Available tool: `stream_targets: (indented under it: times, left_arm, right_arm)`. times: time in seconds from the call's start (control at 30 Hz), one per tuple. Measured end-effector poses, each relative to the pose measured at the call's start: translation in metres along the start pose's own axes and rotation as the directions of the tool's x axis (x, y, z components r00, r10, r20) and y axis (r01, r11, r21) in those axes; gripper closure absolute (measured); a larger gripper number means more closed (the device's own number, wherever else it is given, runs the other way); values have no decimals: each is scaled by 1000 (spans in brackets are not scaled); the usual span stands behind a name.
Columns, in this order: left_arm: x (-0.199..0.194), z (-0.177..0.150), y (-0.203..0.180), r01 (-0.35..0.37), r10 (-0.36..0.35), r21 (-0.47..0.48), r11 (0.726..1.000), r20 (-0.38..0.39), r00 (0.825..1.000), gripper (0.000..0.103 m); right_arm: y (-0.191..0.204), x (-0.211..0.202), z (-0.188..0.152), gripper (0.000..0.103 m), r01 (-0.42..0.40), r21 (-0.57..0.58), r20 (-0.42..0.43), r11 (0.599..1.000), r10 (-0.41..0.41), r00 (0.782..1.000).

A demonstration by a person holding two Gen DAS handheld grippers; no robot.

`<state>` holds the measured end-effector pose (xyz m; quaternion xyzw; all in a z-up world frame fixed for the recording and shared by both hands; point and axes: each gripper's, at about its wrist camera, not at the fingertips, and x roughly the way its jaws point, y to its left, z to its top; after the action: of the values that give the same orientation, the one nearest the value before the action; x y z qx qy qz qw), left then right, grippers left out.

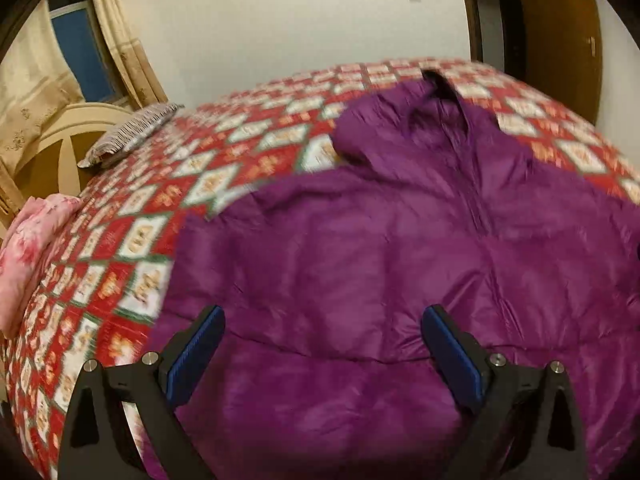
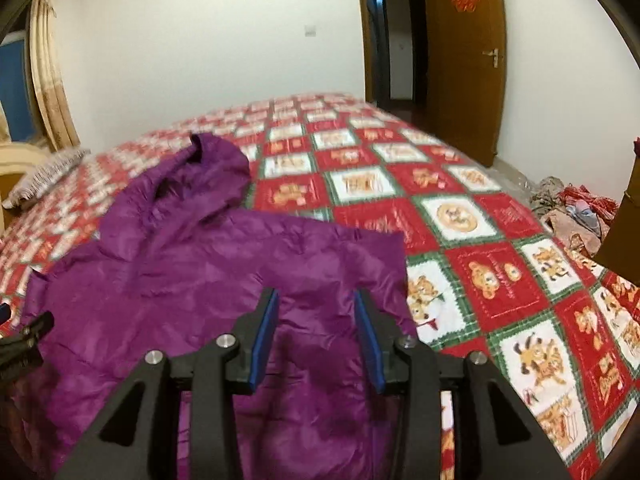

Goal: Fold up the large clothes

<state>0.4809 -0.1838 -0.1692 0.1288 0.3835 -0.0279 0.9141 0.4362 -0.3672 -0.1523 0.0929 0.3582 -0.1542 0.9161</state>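
Observation:
A large purple hooded puffer jacket lies spread on the bed, hood pointing to the far side; it also shows in the right wrist view. My left gripper is wide open and empty, above the jacket's near left part. My right gripper is open and empty, above the jacket's near right part, close to its right edge. The left gripper's tip shows at the left edge of the right wrist view. The jacket's near hem is hidden below both grippers.
The bed has a red, white and green checked cover. A striped pillow and a pink folded quilt lie at its left end. A clutter pile sits on the floor at the right, near a wooden door.

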Motion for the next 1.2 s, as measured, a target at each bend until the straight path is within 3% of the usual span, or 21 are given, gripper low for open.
stream_targets:
  times: [0.3,1.2]
  left_arm:
    - [15,-11,-6,19,-19,-7,1000,-13,1000,4]
    - [14,-12,0,39,-40,-28,999,-24,999,2]
  right_arm:
    - [2,22,-15,58,1,-39,-58,999,-4,998]
    - [10,27,-19,57,53,-83,-53,995,-58,997]
